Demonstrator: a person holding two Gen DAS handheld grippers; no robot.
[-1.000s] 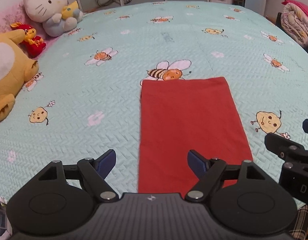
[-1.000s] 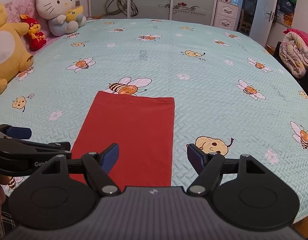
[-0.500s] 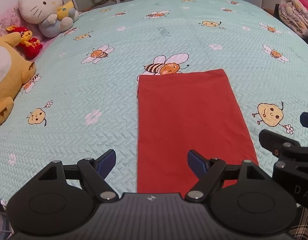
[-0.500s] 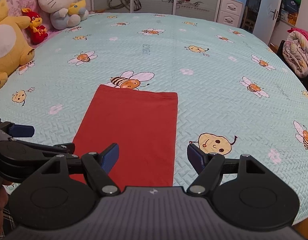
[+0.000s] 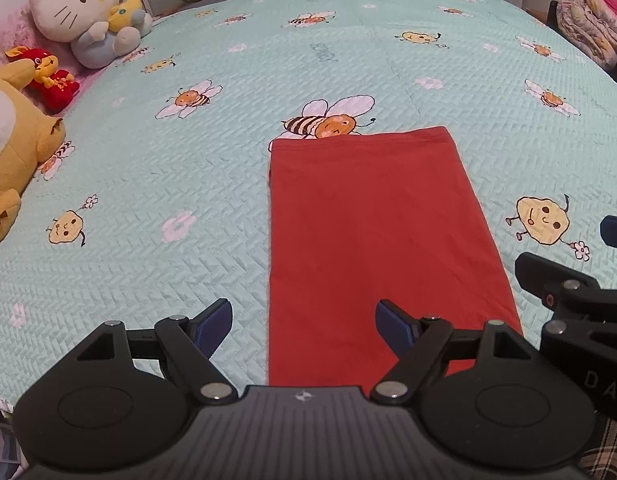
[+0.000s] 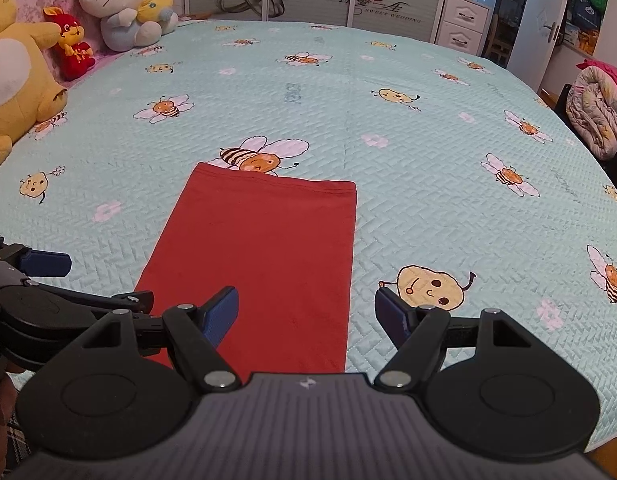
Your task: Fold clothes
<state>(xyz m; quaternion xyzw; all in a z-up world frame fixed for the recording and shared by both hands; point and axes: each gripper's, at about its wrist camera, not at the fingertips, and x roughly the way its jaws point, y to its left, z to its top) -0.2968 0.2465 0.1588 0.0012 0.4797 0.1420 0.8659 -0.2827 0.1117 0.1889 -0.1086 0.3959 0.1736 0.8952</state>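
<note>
A: Where's the garment?

B: The red cloth lies flat on the bee-print bedspread, already folded into a long narrow strip running from the near edge toward the far side. Its far hem just touches a big printed bee.

A: And the tools?

B: The left gripper hangs over the strip's near left edge, jaws spread wide, holding nothing. The right gripper sits over the near right edge, also spread and empty.

A: So which step is this?

B: I'd judge the lengthwise folds are done and the crosswise fold is next. That calls for each gripper to drop onto a near corner, pinch all the layers, then carry the near end toward the far hem, keeping the edges lined up.

A: Anything else about?

B: Plush toys along the far left, well apart from the cloth.
</note>
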